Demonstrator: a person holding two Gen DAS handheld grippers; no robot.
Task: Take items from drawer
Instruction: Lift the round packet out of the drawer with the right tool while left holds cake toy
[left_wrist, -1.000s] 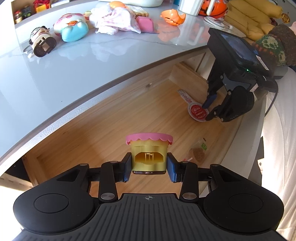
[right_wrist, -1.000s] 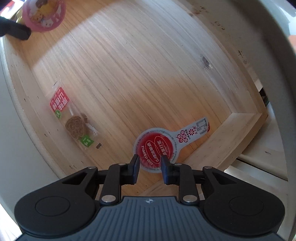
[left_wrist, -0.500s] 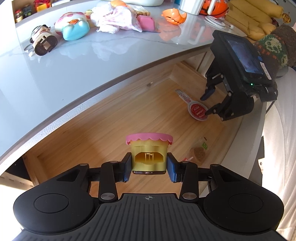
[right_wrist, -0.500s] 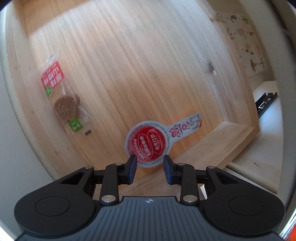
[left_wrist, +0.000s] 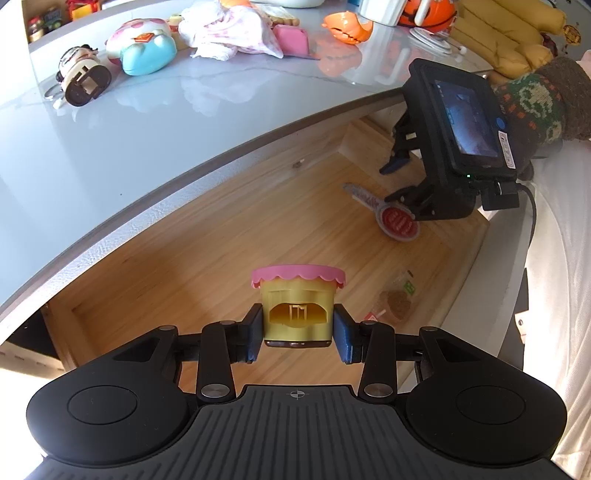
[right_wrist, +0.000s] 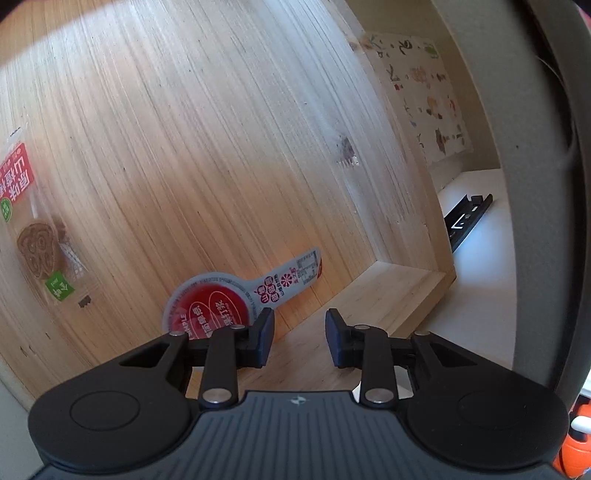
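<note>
The wooden drawer (left_wrist: 207, 236) stands pulled out from under the grey countertop (left_wrist: 122, 147), and everything here is placed against it. Over the drawer's near left part, the left gripper (left_wrist: 297, 328) has its blue pads pressed on both sides of a yellow toy cup with a pink scalloped lid (left_wrist: 297, 295), which it holds upright and clear of the drawer floor. To the right of that, near the drawer's front edge, a clear snack packet with a brown biscuit (left_wrist: 395, 301) lies flat on the drawer floor. Farther right and deeper in, toward the drawer's right rear corner, a round red-lidded sample pod with a long printed tab (left_wrist: 397, 221) lies flat on the wood. The right gripper (left_wrist: 395, 181) hovers just above that pod, carried by a hand in a patterned knit sleeve (left_wrist: 535, 99); its fingers stand apart with nothing between them.

In the right wrist view the snack packet (right_wrist: 33, 229) sits at the drawer's left side, its red label toward the top. The sample pod (right_wrist: 214, 314) lies next, close to the drawer's wooden side wall (right_wrist: 391, 295), its tab pointing up and right. The right gripper (right_wrist: 299, 339) is wide open and empty, its left finger overlapping the pod's edge in the picture, whether touching it I cannot tell; the gap sits to the right of the pod, over bare wood
</note>
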